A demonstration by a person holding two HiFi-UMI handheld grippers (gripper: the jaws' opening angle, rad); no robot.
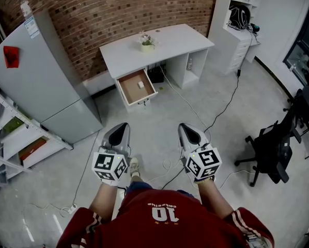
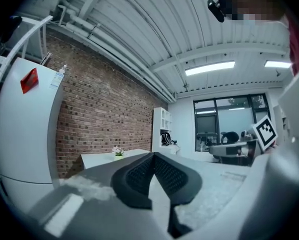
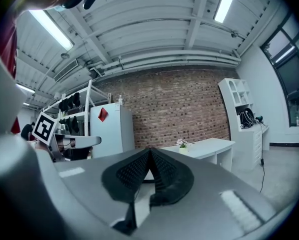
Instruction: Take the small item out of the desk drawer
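Note:
A white desk stands against the brick wall. Its drawer is pulled out, and a small white item lies inside on the brown bottom. Both grippers are held level well short of the desk, over the grey floor. My left gripper is shut with nothing between its jaws; in the left gripper view its tips meet, with the desk far off. My right gripper is likewise shut and empty; in the right gripper view its tips touch below the distant desk.
A grey fridge stands left of the desk, with a metal rack nearer. A flower pot sits on the desktop. Cables trail across the floor. A black office chair is at the right, white shelving at the back right.

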